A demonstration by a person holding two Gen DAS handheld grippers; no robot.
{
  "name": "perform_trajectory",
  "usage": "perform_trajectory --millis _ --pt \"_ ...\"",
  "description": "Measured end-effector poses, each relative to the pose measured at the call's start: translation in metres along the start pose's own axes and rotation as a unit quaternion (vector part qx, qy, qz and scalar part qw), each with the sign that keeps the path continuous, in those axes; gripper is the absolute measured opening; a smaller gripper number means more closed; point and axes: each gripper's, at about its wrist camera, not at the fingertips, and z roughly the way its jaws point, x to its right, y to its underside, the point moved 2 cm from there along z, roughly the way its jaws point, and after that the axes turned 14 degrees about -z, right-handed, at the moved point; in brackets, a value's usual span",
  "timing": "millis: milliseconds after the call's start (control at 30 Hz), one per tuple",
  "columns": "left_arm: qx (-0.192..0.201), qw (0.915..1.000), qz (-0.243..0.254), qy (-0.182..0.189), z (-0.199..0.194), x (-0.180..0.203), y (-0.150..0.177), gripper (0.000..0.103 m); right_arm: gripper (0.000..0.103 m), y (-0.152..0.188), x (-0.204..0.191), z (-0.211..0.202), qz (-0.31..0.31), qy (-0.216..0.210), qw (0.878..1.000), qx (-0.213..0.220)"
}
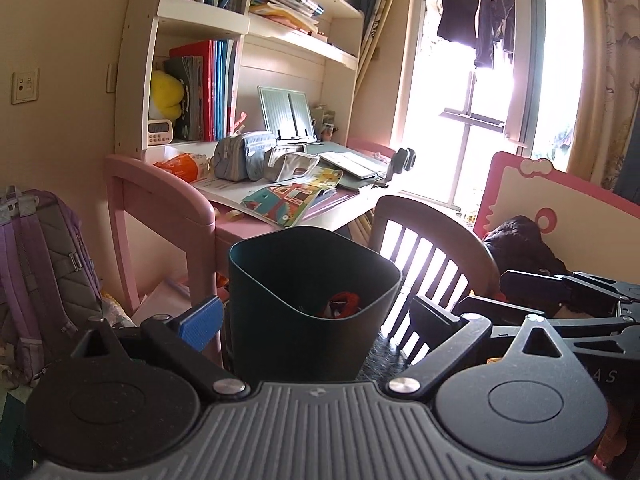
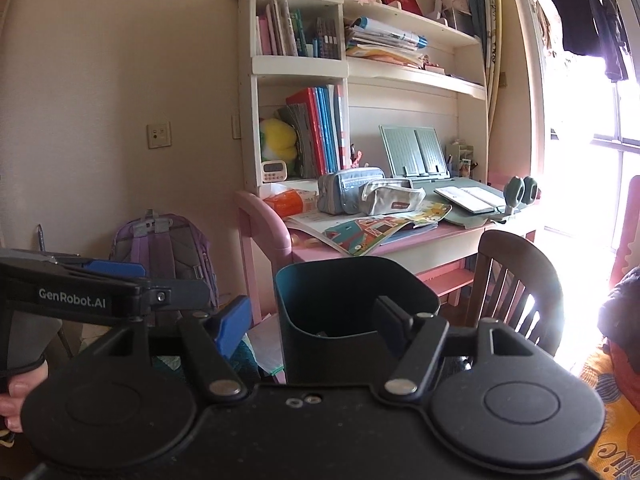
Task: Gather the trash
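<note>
A dark teal trash bin (image 1: pixel 304 300) stands upright in front of the pink desk, with red and orange scraps (image 1: pixel 344 304) inside it. My left gripper (image 1: pixel 316 316) is open wide, and the bin shows between its fingers with a gap on each side. In the right wrist view the same bin (image 2: pixel 352 312) sits ahead of my right gripper (image 2: pixel 312 316). That gripper is open: its blue pad (image 2: pixel 232 326) is clear of the bin wall and its black finger crosses the bin's mouth in the picture. Neither gripper holds anything.
A pink desk (image 1: pixel 168 196) carries pencil cases, open books and an orange packet (image 1: pixel 184 166). A wooden chair (image 1: pixel 432 248) stands right of the bin and a purple backpack (image 1: pixel 40 264) leans at the left. A person's hand (image 2: pixel 16 392) holds the left gripper.
</note>
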Motion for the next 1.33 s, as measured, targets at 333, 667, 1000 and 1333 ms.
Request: perform_trajectory --millis 333,667,1000,1333 --pt "0.014 0.9998 0.01 0.014 -0.028 0.011 0.006 0.1 0.068 -0.001 -0.006 -0.024 -0.003 0.002 1.0 0.007" --pt "0.037 0.9991 0.018 0.005 -0.05 0.016 0.008 0.1 0.068 -0.003 -0.017 -0.044 -0.01 -0.003 1.0 0.024" --pt "0.058 0.998 0.02 -0.011 -0.068 0.008 0.018 0.1 0.068 0.001 -0.033 -0.051 -0.016 -0.016 0.999 0.03" --pt "0.057 0.9983 -0.004 -0.011 -0.081 -0.013 0.03 0.1 0.068 0.004 -0.058 -0.052 -0.024 -0.034 0.999 0.027"
